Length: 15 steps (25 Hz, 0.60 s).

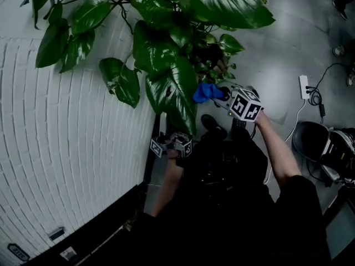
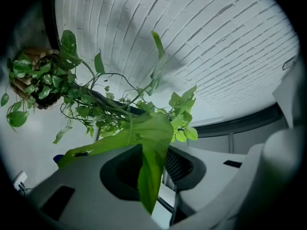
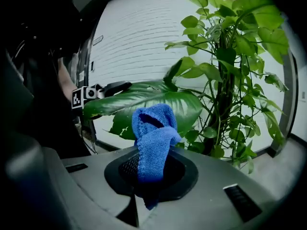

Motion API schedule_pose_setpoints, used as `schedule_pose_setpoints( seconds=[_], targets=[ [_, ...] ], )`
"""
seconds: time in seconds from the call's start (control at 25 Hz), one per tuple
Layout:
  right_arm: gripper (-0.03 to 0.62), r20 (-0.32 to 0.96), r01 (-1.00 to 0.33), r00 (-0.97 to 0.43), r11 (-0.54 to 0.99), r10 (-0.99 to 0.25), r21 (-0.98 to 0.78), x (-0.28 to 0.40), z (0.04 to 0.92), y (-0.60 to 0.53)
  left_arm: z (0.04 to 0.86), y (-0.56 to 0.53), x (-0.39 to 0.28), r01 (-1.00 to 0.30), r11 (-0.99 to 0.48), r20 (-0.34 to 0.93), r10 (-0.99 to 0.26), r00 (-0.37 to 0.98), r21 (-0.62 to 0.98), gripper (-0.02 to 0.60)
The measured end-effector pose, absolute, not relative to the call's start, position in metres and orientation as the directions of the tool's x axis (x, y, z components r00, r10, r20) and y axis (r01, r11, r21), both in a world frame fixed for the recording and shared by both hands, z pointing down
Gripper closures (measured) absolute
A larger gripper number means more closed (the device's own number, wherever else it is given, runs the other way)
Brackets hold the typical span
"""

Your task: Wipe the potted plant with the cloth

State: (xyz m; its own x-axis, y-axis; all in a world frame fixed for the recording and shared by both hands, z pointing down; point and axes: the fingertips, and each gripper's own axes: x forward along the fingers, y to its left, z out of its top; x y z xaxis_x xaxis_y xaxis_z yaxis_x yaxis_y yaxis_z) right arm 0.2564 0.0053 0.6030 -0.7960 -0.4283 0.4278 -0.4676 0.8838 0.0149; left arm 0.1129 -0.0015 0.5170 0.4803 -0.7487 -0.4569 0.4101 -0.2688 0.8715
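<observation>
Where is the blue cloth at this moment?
The blue cloth is pinched in the right hand-held gripper, near the middle of the head view, just right of the plant's large leaf.

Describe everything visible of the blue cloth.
The cloth is bright blue, with a nubby terry-like weave. It is bunched and folded over into a soft loop, not spread flat. The right gripper is shut on its lower part, so the loop stands up past the jaws and a short end hangs below them. It is held in the air just in front of a large glossy leaf of the plant; whether it touches the leaf cannot be told.
</observation>
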Motion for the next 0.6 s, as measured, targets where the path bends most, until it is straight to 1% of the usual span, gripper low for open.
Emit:
schedule_pose_setpoints(
  seconds=[0.08,0.16,0.28,0.4,0.52,0.6],
  targets=[
    [0.543,0.408,-0.503,-0.793,0.864,-0.453,-0.017,0.272,0.600,0.016,0.517,-0.002,0.114,0.408,-0.268,-0.456,-0.748,0.483,0.873,0.449],
    [0.543,0.361,-0.565,-0.780,0.823,-0.511,-0.055,0.295,0.586,0.018,0.516,-0.001,0.114,0.407,-0.268,-0.455,-0.747,0.485,0.873,0.449],
    [0.543,0.257,-0.660,-0.737,0.748,-0.624,-0.077,0.330,0.549,0.006,0.516,-0.002,0.116,0.403,-0.271,-0.456,-0.744,0.489,0.874,0.449],
    [0.543,0.140,-0.711,-0.701,0.701,-0.699,-0.057,0.345,0.507,-0.011,0.516,-0.001,0.121,0.402,-0.268,-0.454,-0.742,0.493,0.875,0.449],
    [0.543,0.070,-0.709,-0.705,0.705,-0.706,-0.018,0.332,0.483,-0.025,0.515,-0.001,0.125,0.402,-0.269,-0.455,-0.739,0.497,0.875,0.449],
    [0.543,0.073,-0.673,-0.738,0.740,-0.671,-0.006,0.313,0.487,-0.029,0.514,-0.001,0.127,0.407,-0.273,-0.461,-0.736,0.495,0.872,0.449]
  ],
)
